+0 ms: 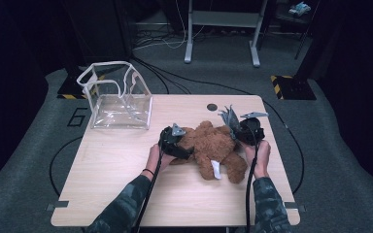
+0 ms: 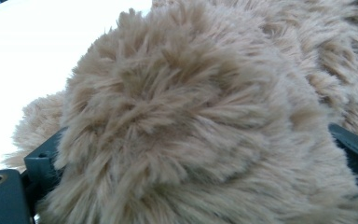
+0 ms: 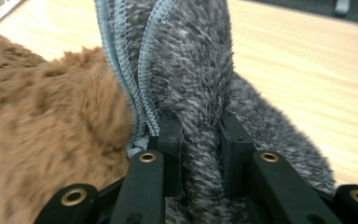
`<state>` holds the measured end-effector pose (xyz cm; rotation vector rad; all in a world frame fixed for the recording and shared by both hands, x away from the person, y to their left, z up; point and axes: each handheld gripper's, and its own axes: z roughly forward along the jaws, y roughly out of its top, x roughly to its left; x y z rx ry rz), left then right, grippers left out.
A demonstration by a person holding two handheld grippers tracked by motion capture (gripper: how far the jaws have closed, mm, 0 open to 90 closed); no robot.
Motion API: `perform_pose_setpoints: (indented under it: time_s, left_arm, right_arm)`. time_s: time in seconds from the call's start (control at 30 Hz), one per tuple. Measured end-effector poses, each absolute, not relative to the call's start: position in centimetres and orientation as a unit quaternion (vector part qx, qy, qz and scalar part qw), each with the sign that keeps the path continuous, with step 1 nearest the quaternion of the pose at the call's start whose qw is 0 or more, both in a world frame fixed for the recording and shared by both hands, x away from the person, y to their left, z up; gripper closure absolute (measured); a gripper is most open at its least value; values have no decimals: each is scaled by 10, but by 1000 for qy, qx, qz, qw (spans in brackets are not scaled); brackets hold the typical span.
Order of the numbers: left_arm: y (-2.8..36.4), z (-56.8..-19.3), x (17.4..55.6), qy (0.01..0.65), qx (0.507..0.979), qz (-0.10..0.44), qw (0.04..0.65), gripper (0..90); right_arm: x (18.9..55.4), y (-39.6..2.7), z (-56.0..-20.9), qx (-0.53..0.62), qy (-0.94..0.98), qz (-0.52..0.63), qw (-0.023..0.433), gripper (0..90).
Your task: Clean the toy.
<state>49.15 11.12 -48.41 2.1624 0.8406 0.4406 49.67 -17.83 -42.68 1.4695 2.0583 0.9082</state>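
A brown plush bear point(image 1: 211, 148) lies on the wooden table point(image 1: 126, 194), near the middle of the tabletop. All positions below are given relative to this bear.

Left gripper point(image 1: 175, 143): it sits against the bear's left side in the high view, held by the person's left hand point(image 1: 154, 156). In the left gripper view, a rounded, furry part of the bear point(image 2: 200, 126) sits between the two black jaws, with a jaw visible at each lower corner. The fur bulges out over both jaws. The jaws stand wide apart and press on this part of the bear from both sides.

Right gripper point(image 1: 238, 127): it sits at the bear's upper right side in the high view, held by the person's right hand point(image 1: 258, 154). In the right gripper view, its jaws stand close together and pinch a fold of grey fuzzy garment point(image 3: 200, 93) between the pads. A grey zipper point(image 3: 142, 70) runs along the garment's edge, just left of the jaws and next to the bear's brown fur point(image 3: 37, 116). In the high view, the garment point(image 1: 229, 116) rises from the gripper, beyond the bear's right side.

A clear plastic zip bag point(image 1: 119, 99) stands open beyond the bear and to its left, well apart from it. A dark round hole point(image 1: 211, 107) in the tabletop lies just beyond the bear.
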Motion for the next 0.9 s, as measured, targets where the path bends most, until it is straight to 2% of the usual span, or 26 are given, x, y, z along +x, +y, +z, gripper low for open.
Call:
perform_pose_setpoints:
  time_s: [0.3,0.63,0.8,0.9]
  left_arm:
    - [111,-484,491,325,850,172,376,54]
    - [111,-484,490,325,850,174,376,54]
    - [111,-484,490,325,850,175,376,54]
    - [111,-484,490,326,850,173,375,54]
  right_arm:
    - [524,-178,-459,566,743,305,188,745]
    - [525,-186,-467,585,733,268,219,751]
    - [529,-202,-466,613,719,210,251,752]
    - [526,-214,-463,628,706,221,243,750]
